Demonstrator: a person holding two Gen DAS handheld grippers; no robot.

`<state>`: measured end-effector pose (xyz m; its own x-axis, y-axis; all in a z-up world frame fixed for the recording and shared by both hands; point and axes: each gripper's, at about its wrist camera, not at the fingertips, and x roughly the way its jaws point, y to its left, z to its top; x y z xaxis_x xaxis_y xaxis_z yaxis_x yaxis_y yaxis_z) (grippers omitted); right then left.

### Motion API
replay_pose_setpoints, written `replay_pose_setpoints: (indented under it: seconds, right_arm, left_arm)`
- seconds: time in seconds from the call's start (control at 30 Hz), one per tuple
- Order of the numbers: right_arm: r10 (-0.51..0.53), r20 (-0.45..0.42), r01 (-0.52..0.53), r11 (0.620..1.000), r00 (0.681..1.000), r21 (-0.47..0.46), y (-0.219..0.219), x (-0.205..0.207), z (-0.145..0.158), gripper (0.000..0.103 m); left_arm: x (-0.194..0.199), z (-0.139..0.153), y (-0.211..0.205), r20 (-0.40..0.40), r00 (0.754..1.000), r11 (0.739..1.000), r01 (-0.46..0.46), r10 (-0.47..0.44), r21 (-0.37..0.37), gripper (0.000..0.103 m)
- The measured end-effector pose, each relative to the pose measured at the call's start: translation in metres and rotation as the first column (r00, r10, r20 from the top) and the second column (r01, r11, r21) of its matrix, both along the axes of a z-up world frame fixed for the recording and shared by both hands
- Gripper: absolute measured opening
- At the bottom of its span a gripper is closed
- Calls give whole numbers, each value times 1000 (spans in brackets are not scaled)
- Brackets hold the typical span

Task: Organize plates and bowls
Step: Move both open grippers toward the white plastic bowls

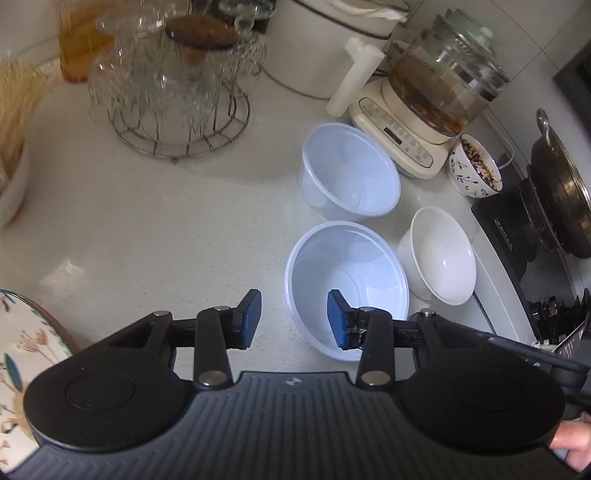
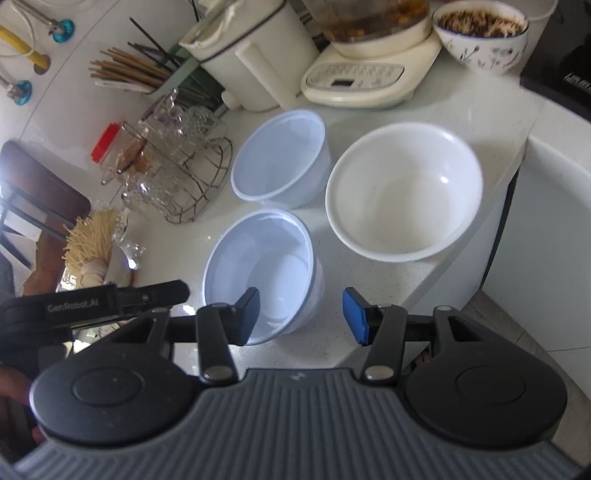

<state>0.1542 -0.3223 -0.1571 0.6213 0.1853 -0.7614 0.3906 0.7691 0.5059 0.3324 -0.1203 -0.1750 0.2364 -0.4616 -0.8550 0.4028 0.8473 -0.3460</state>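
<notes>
Two translucent plastic bowls stand on the white counter: the near one (image 1: 347, 280) (image 2: 262, 266) and the far one (image 1: 351, 170) (image 2: 282, 158). A white ceramic bowl (image 1: 439, 254) (image 2: 404, 188) stands to their right near the counter edge. A floral plate (image 1: 26, 354) lies at the left. My left gripper (image 1: 293, 319) is open above the near plastic bowl's left rim, its right finger over the bowl. My right gripper (image 2: 301, 315) is open above the near plastic bowl's right rim. Both are empty.
A wire rack of glasses (image 1: 173, 92) (image 2: 177, 173), a white pot (image 1: 317, 44), a tea maker (image 1: 432, 99) (image 2: 365, 55) and a patterned bowl with food (image 1: 476, 166) (image 2: 480, 33) stand at the back. A stove with a wok (image 1: 557, 192) is at the right. Dry noodles (image 2: 90, 240) are at the left.
</notes>
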Motion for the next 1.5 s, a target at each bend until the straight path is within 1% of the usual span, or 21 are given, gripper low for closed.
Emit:
replay_pose_setpoints:
  seconds: [0.03, 0.07, 0.1, 0.13, 0.2, 0.27, 0.3, 0.37, 0.4, 0.43, 0.5, 0.53, 0.57, 0.63, 0.77, 0.87, 0.93, 1.1, 1.2, 1.4, 1.5]
  right_arm:
    - [5, 2, -5, 1000, 1000, 1, 1, 2, -1, 51]
    - [7, -1, -7, 1000, 1000, 1, 1, 5, -3, 48]
    - [8, -8, -8, 1000, 1000, -4, 2, 7, -4, 40]
    - [8, -14, -8, 1000, 1000, -12, 2, 10, -4, 38]
    - [5, -18, -5, 1000, 1000, -19, 2, 13, -7, 38]
    - [3, -28, -4, 1000, 1000, -6, 0, 17, -10, 36]
    - [4, -29, -4, 1000, 1000, 3, 0, 18, -11, 32]
    - [8, -31, -8, 1000, 999, 17, -1, 21, -14, 31]
    - [9, -35, -9, 1000, 999, 18, -1, 22, -15, 28]
    - [6, -44, -6, 1000, 999, 15, 0, 23, -17, 22]
    - [6, -52, -5, 1000, 999, 22, -1, 25, -19, 21]
    - [8, -51, -7, 1000, 999, 29, -1, 25, -20, 21]
    - [8, -49, -6, 999, 999, 35, -2, 25, -21, 20]
    - [9, -49, -6, 999, 999, 52, -3, 25, -24, 16]
    - [13, -47, -11, 999, 999, 46, 0, 24, -20, 15]
    - [43, -34, -42, 999, 998, 11, 6, 27, -14, 15]
    - [56, -25, -56, 998, 998, 6, 8, 30, -11, 15]
    - [113, -11, -113, 994, 994, -1, 17, 42, -8, 15]
    - [155, -7, -155, 988, 988, -4, 25, 51, -7, 15]
    - [230, -5, -230, 973, 973, -6, 40, 70, -8, 15]
    - [267, -10, -267, 964, 964, -11, 47, 78, -10, 15]
  left_arm:
    - [2, -3, -2, -12, 1000, 1000, -1, 1, -2, 45]
    - [4, -7, -4, -24, 1000, 1000, -3, 3, -2, 45]
    - [5, -10, -5, -41, 999, 1000, -8, 7, -2, 44]
    - [7, -14, -6, -60, 998, 1000, -13, 13, -3, 44]
    - [11, -18, -7, -80, 996, 1000, -27, 27, -3, 43]
    - [14, -22, -8, -94, 995, 1000, -31, 31, 7, 36]
    - [16, -24, -8, -100, 994, 999, -32, 33, 9, 35]
    - [19, -26, -7, -112, 993, 999, -39, 39, 8, 30]
    - [20, -28, -5, -123, 991, 999, -47, 48, 5, 26]
    - [22, -29, -5, -134, 990, 999, -52, 52, 2, 21]
    - [23, -30, -6, -132, 991, 999, -31, 32, 11, 18]
    - [23, -30, -6, -127, 992, 1000, -17, 19, 15, 13]
    - [23, -30, -7, -123, 992, 1000, -14, 16, 18, 11]
    - [24, -31, -8, -124, 992, 1000, -11, 12, 13, 10]
    - [25, -29, -7, -103, 995, 1000, -6, 7, 10, 8]
    - [26, -24, -2, -95, 995, 1000, -14, 13, -5, 8]
    - [25, -19, 3, -88, 996, 1000, -18, 18, -9, 8]
    - [23, -8, 21, -67, 996, 998, -62, 60, -21, 8]
    - [23, -5, 32, -56, 994, 996, -94, 93, -12, 8]
    - [27, -9, 58, -80, 984, 987, -159, 158, -5, 8]
    - [29, -10, 66, -79, 981, 984, -177, 177, 10, 8]
